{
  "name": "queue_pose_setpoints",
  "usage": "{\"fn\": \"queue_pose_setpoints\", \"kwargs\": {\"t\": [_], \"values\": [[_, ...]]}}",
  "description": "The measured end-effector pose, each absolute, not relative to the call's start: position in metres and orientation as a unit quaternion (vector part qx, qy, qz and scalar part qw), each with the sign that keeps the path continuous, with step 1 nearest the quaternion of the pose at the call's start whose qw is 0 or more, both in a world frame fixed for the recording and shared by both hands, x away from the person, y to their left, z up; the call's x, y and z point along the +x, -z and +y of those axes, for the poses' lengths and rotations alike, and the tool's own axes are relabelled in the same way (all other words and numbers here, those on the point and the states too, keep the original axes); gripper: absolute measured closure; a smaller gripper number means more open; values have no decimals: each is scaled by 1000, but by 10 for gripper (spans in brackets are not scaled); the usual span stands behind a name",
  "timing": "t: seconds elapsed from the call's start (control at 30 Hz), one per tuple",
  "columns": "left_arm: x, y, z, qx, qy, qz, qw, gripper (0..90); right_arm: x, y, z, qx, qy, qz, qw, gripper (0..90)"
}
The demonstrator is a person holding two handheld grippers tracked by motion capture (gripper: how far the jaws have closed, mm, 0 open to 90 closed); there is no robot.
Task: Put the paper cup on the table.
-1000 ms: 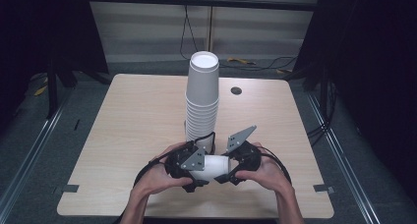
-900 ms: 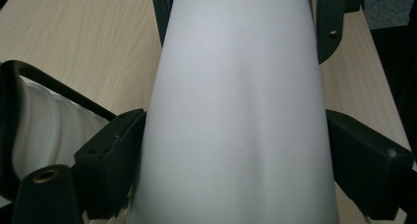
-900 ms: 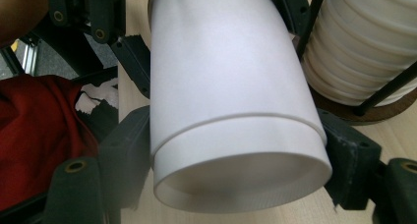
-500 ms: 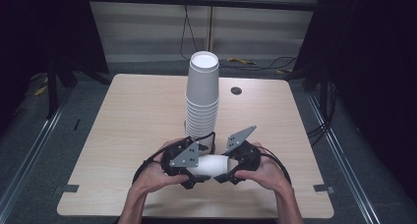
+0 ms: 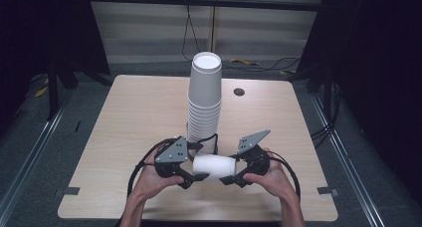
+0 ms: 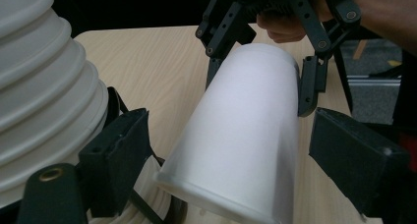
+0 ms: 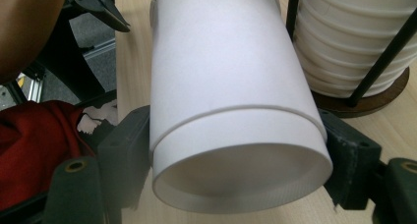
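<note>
A white paper cup (image 5: pixel 214 167) lies on its side just above the table's front, between my two grippers. My right gripper (image 5: pixel 230 168) is shut on its base end; in the right gripper view both pads press the cup (image 7: pixel 231 96). My left gripper (image 5: pixel 198 162) brackets the rim end. In the left gripper view the cup (image 6: pixel 246 126) sits between the jaws with a thin gap on each side; these jaws have just been opening. The right gripper (image 6: pixel 260 67) clasps the cup's far end there. A tall stack of white cups (image 5: pixel 205 102) stands right behind.
The stack sits in a black wire holder on a round brown base (image 7: pixel 364 103). A small dark hole (image 5: pixel 239 92) marks the wooden table (image 5: pixel 124 117) at the back right. Cables trail from both grippers. Red cloth (image 7: pixel 29 145) lies at the person's side.
My left gripper has drawn a little to the left, so more of the cup's length shows between the grippers. The right gripper and the cup have stayed in place.
</note>
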State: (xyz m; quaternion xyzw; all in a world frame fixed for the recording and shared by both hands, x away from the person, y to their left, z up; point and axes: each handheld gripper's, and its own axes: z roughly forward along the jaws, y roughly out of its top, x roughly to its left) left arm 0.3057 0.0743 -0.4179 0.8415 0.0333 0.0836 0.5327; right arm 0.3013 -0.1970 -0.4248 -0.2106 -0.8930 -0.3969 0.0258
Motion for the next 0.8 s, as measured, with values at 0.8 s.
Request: {"fn": "queue_pose_setpoints", "kwargs": {"t": [0.8], "values": [[304,434,99,791,-63,124,596,157,293,448,-213,-232,494,-837,38,242]]}}
